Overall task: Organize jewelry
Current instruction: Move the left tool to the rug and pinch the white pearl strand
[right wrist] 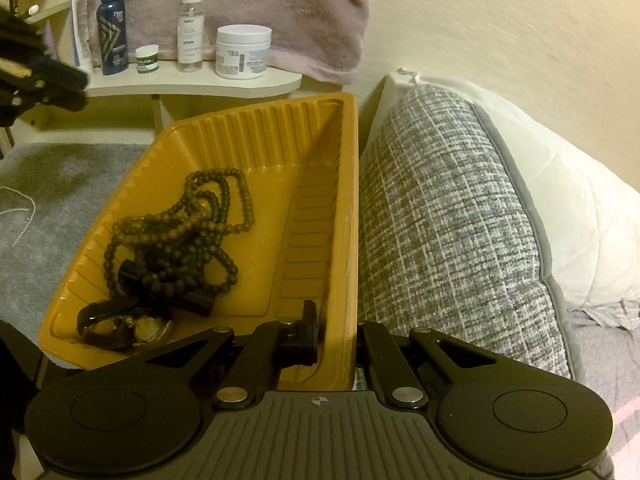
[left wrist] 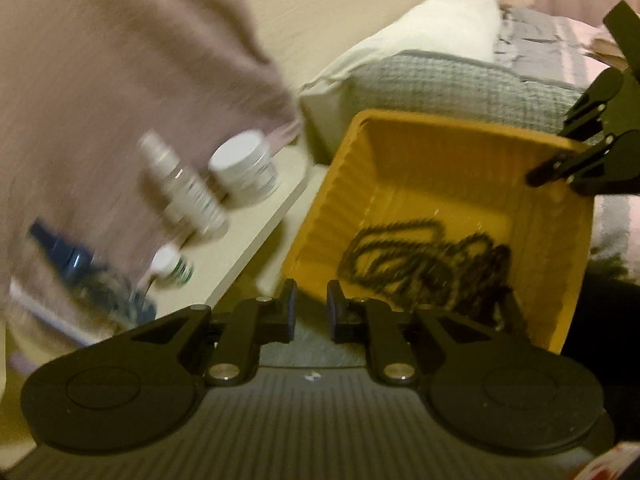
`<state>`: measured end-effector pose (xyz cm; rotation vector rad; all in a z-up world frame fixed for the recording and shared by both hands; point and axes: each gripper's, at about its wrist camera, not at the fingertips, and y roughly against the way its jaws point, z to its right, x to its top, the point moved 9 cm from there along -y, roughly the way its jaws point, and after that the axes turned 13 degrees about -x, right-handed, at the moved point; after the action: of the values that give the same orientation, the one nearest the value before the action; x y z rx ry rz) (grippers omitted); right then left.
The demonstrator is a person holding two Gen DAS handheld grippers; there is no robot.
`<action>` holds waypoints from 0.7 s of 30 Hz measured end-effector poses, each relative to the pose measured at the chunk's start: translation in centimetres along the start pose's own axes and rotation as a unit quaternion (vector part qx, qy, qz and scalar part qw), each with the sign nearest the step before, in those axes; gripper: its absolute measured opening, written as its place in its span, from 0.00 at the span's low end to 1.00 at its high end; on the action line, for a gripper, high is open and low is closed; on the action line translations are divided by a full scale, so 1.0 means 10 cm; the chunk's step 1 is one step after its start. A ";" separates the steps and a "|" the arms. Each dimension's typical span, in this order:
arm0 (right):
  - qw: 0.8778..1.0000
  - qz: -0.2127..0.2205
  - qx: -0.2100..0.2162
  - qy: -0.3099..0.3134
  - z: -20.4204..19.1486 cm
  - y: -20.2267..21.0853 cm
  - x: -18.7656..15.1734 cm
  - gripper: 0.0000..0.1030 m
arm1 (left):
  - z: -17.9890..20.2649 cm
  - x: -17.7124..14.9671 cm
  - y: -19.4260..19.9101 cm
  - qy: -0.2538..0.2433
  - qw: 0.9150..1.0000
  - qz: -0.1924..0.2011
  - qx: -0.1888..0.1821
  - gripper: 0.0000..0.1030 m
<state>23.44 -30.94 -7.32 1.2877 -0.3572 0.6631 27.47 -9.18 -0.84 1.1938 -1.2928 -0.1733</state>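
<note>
Dark beaded necklaces [right wrist: 180, 236] lie tangled in the yellow tray [right wrist: 280, 128], with watches [right wrist: 124, 326] at its near corner. The tray rests on a grey blanket [right wrist: 52, 208] beside a checked pillow [right wrist: 448, 216]. The right gripper [right wrist: 336, 340], angled down, has its fingers clenched on the tray's rim. The left gripper [left wrist: 311, 312] hangs just outside the tray, its fingers slightly apart with nothing between them.

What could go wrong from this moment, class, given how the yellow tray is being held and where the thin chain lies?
1. The right gripper pinches only the wall of the yellow tray, which sits tilted; a slip could spill the bead necklaces and watches.
2. The thin chain lies loose on the grey blanket and could snag in it.
3. The empty left gripper is blurred mid-swing beside the tray and might knock it.
</note>
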 end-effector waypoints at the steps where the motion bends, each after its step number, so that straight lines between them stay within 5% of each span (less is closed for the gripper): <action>1: 1.000 0.000 0.000 0.000 0.00 0.00 0.00 0.04 | -0.03 -0.06 0.02 0.009 1.000 0.000 0.006 0.14; 14: 1.000 -0.001 -0.001 -0.005 0.01 -0.01 -0.01 0.04 | -0.35 -0.78 0.36 0.131 0.989 0.027 0.063 0.21; 21: 1.000 -0.001 -0.001 -0.005 0.01 -0.01 -0.01 0.04 | -0.48 -1.13 0.45 0.202 0.974 0.042 0.095 0.26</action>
<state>23.45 -31.02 -7.39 1.2904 -0.3649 0.6544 25.12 3.36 -3.75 1.2561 -1.0107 0.2510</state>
